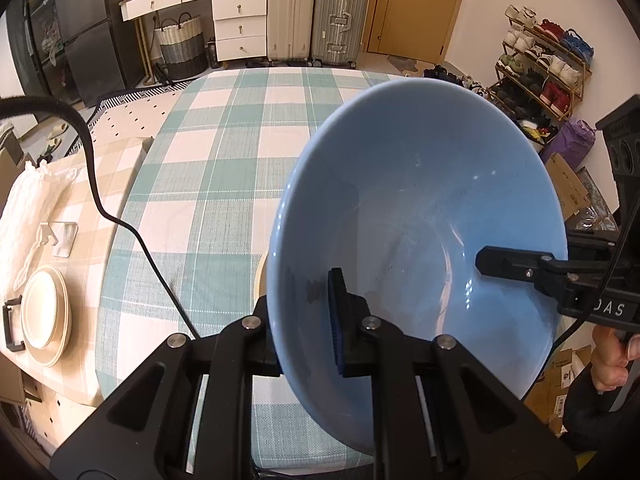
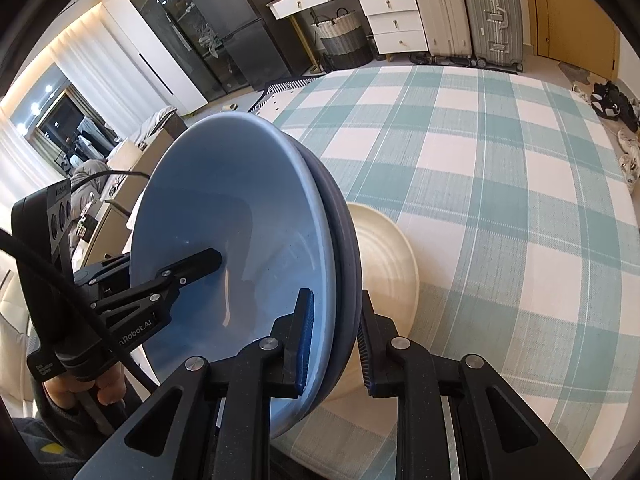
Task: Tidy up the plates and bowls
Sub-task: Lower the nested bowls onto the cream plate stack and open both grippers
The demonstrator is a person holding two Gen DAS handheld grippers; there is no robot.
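A light blue bowl (image 1: 420, 200) hangs tilted above the green checked table (image 1: 224, 160), held from both sides. My left gripper (image 1: 304, 328) is shut on its left rim, one pad inside, the other behind the wall. In the right wrist view this bowl (image 2: 224, 208) is nested in a darker blue bowl (image 2: 346, 240). My right gripper (image 2: 334, 344) is shut across both rims. The other gripper's finger (image 2: 196, 266) reaches into the bowl from the left. A cream ribbed bowl (image 2: 388, 256) rests on the cloth just behind the blue ones.
A stack of cream plates (image 1: 44, 316) stands on a beige checked side table (image 1: 116, 160) at the left, beside a white bag (image 1: 24, 208). A black cable (image 1: 120, 220) trails over the table edge. Suitcases (image 1: 316, 12) and drawers stand beyond the far edge.
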